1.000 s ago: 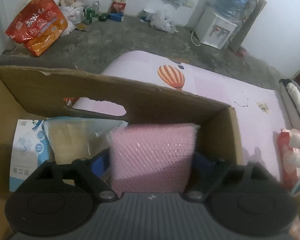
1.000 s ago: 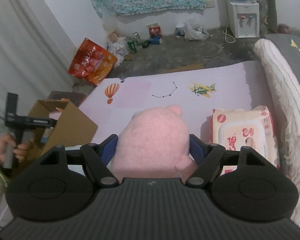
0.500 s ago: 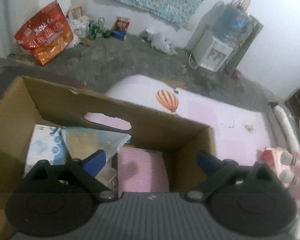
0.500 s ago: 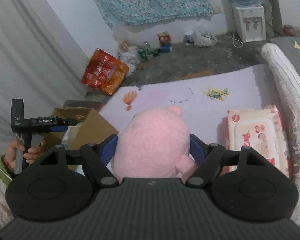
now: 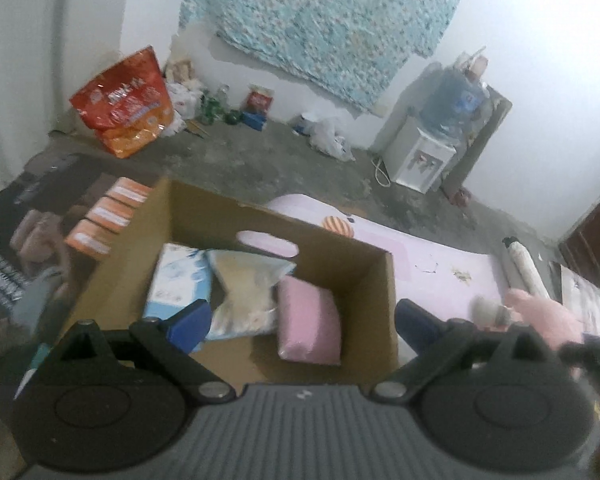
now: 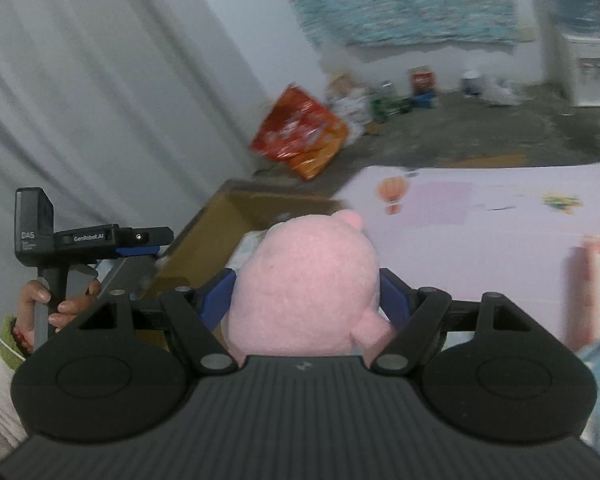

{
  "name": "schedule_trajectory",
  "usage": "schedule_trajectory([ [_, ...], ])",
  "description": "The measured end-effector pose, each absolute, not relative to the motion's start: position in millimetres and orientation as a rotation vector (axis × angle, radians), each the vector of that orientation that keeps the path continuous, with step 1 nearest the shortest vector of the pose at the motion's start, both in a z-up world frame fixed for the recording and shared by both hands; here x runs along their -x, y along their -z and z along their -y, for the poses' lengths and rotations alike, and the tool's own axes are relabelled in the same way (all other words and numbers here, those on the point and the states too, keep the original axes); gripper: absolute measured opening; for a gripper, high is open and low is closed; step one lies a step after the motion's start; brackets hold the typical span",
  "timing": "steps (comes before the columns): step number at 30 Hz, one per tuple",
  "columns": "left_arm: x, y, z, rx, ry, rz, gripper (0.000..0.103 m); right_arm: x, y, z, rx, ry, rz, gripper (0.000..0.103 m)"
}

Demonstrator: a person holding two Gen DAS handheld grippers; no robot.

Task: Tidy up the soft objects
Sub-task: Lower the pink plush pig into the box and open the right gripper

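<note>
Our right gripper (image 6: 306,300) is squeezing the pink pig (image 6: 304,280) between its two blue fingers. The pig is up in the air, near the box (image 6: 236,216) but not over it yet. Our left gripper (image 5: 300,322) is spread wide with nothing in it, and it hangs above the box (image 5: 384,300).

Inside the box we see a pink pack (image 5: 308,324), a clear bag (image 5: 248,292) and a blue pack (image 5: 180,280). They lie side by side and take up the far part of the floor. The near part looks bare.

What could go wrong? The pig is soft and round. If we squeeze too lightly it could slip out and fall on the mat (image 6: 480,232). If we let go too soon, before we are over the box, it could bounce off the edge and roll away.

The pig is also big. If we drop it on top of the packs it may sit too high and tip out.

Our two grippers are close. The left one is right over the box, so we might bump them together when we bring the pig in. We should move the left one out of the way.
</note>
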State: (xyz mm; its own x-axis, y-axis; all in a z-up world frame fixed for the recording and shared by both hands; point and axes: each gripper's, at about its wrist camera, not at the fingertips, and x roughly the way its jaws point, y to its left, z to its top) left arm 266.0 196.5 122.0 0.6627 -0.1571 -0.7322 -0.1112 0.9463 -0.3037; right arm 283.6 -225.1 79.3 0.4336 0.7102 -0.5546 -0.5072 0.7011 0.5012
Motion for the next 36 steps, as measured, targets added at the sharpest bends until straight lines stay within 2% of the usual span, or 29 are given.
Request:
schedule_trajectory([
  [10, -185, -130, -253, 0.347, -0.096, -0.778, 0.099, -276, -70, 60, -0.233, -0.929, -0.972, 0.075],
  [18, -148, -116, -295, 0.390, -0.178, -0.755, 0.099, -303, -12, -40, -0.333, -0.765, -1.123, 0.076],
  [29, -133, -97, -331, 0.420, -0.238, -0.755, 0.099, -313, 70, -95, -0.490, -0.599, -1.230, 0.081],
  [36, -129, -92, -338, 0.424, -0.237, -0.747, 0.099, -302, 78, -86, -0.524, -0.633, -1.296, 0.082],
])
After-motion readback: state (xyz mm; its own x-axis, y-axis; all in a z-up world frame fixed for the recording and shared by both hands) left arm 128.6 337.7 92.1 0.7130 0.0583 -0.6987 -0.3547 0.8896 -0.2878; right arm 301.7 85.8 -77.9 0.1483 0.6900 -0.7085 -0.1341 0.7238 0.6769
